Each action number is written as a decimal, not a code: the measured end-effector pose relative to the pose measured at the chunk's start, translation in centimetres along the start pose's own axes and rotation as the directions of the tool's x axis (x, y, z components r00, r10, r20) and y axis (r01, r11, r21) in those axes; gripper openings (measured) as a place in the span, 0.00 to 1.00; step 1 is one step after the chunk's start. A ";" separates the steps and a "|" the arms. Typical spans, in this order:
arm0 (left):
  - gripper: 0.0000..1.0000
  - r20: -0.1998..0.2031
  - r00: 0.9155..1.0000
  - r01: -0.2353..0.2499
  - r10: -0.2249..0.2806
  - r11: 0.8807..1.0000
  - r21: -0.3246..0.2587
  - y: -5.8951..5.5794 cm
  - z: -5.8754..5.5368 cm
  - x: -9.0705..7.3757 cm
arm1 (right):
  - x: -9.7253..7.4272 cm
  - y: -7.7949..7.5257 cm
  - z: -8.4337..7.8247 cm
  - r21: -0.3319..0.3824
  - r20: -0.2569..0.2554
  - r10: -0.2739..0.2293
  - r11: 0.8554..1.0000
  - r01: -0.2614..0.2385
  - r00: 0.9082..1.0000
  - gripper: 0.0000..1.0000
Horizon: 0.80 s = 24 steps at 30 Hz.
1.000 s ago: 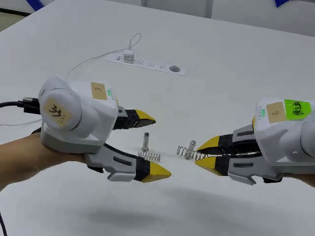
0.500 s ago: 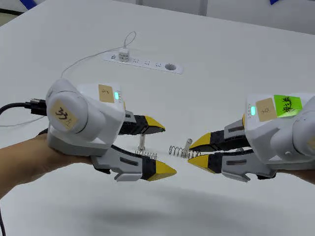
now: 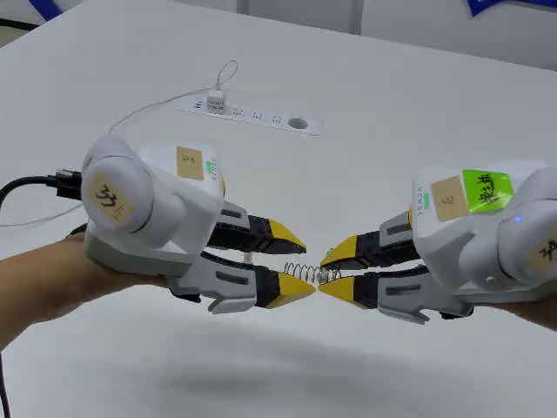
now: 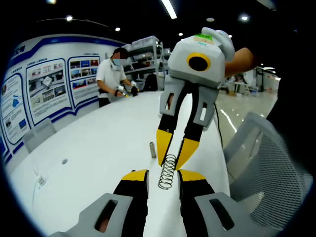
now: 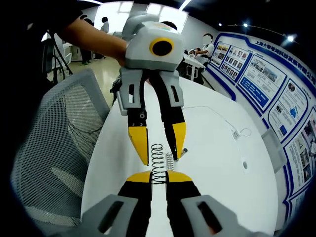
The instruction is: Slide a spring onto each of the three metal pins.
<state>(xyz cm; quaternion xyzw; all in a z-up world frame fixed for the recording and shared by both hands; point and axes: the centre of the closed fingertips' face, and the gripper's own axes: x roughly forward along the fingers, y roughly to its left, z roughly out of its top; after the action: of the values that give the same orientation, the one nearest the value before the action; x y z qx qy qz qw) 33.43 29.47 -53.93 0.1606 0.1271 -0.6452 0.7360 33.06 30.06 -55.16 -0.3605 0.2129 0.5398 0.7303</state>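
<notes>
A steel spring [image 3: 300,273] hangs level above the white table [image 3: 365,174]. My right gripper [image 3: 324,273] is shut on one end of it. The free end reaches between the jaws of my left gripper [image 3: 303,266], which stands open, one jaw on each side. In the left gripper view the spring [image 4: 168,170] runs from my own jaws to the right gripper's yellow tips, and a metal pin [image 4: 152,149] stands on the table beyond. The right gripper view has the held spring [image 5: 157,160], a second, smaller spring [image 5: 169,161] and a pin [image 5: 183,152] beside it.
A white power strip [image 3: 257,114] with a plugged adapter and thin cable lies at the far side. A black cable [image 3: 26,185] trails from the left gripper. A mesh chair [image 5: 64,138] stands at the table edge. A person [image 4: 112,74] works at the far end.
The two grippers have closed in on each other. The right one carried the spring up and left until it lies between the left gripper's open jaws, which now hide the pins in the head view.
</notes>
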 end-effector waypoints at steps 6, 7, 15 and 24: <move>0.22 -0.011 1.000 0.003 -0.003 1.000 0.010 -0.1 0.0 -0.1 | -0.3 0.2 0.1 -0.011 -0.007 0.000 1.000 0.000 1.000 0.10; 0.22 -0.013 1.000 0.006 -0.006 1.000 0.011 -0.2 0.0 -0.1 | -0.4 0.3 0.1 -0.010 -0.009 0.000 1.000 0.000 1.000 0.10; 0.13 -0.045 0.999 0.026 -0.024 0.998 0.053 -1.0 -0.1 0.2 | -0.8 0.5 0.4 -0.012 -0.015 -0.006 1.000 0.006 1.000 0.10; 0.11 -0.059 0.998 0.040 -0.034 0.995 0.093 -1.3 0.1 0.3 | -1.2 0.6 0.3 -0.028 -0.016 -0.023 0.999 0.022 1.000 0.11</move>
<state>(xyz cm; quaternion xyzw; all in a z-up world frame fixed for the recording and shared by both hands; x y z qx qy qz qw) 32.18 29.01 -54.09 0.2113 0.1208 -0.6591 0.7116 32.11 29.62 -54.25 -0.3772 0.2072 0.5316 0.7295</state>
